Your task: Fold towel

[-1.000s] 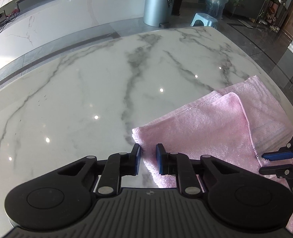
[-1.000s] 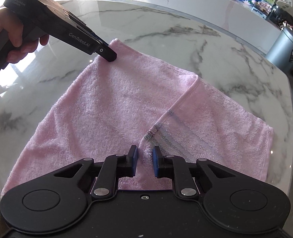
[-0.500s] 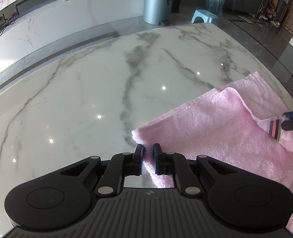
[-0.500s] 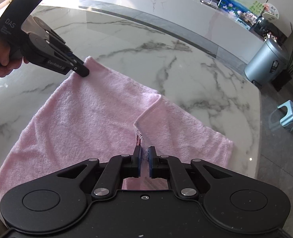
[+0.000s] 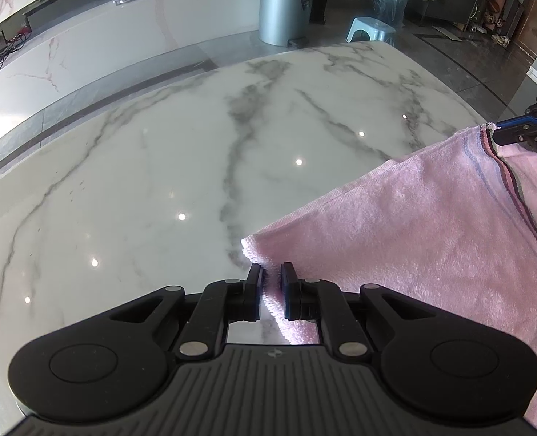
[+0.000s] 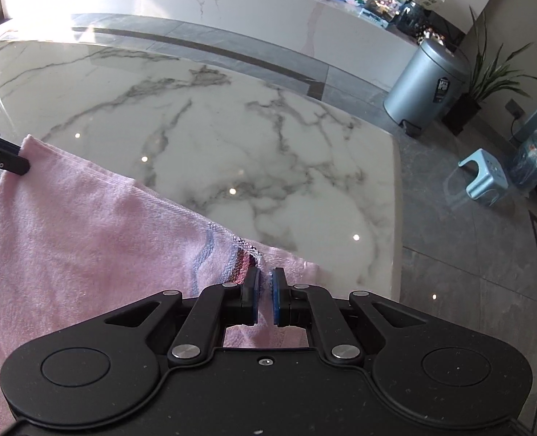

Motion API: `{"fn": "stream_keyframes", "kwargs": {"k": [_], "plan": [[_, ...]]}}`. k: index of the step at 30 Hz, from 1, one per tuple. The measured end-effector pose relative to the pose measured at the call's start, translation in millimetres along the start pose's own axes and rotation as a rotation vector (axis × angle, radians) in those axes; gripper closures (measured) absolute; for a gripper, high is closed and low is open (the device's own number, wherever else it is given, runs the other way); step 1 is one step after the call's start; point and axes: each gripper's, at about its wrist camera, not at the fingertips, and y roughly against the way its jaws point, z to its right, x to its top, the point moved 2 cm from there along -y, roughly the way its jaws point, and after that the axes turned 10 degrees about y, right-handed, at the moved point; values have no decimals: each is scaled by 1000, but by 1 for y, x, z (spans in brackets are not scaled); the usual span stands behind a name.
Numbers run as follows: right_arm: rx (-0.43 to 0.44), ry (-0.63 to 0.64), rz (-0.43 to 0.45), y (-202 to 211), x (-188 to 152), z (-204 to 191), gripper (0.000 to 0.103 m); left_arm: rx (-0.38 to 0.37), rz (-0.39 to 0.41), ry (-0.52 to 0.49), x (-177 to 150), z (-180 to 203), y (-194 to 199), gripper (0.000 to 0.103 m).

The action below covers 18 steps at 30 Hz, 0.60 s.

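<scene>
We see a fluffy pink towel [image 5: 432, 232] with a dark striped band near one end, spread over the lower right of the left wrist view on a glossy white marble table [image 5: 195, 152] veined in grey. Our left gripper [image 5: 271, 283] pinches a plain corner low in the frame, angled steeply down. Our right gripper [image 6: 264, 290] clamps the striped corner, lifted off the stone. A round metal bin [image 6: 424, 83] stands upper right.
</scene>
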Motion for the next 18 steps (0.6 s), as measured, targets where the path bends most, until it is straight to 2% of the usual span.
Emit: {"fn": "stream_keyframes", "kwargs": {"k": [4,6,7,10,16,18], "plan": [[-16,-25,0,-11,2,7,97,0,1,-5,0,0,0,93],[-32,-41,2,-14,2,10,91,0,2,-8,0,0,0,93],[-40,-49,3,-15,2,12,85,0,2,-9,-1,1,0,93],[-107,-64,0,-14,0,18,78,1,3,-13,-1,1,0,93],[-104,-109,10,0,-10,28,77,6,13,6,-1,-1,2,90],[-90,-107,13,8,-16,24,72,5,27,15,-2,-2,5,87]]}}
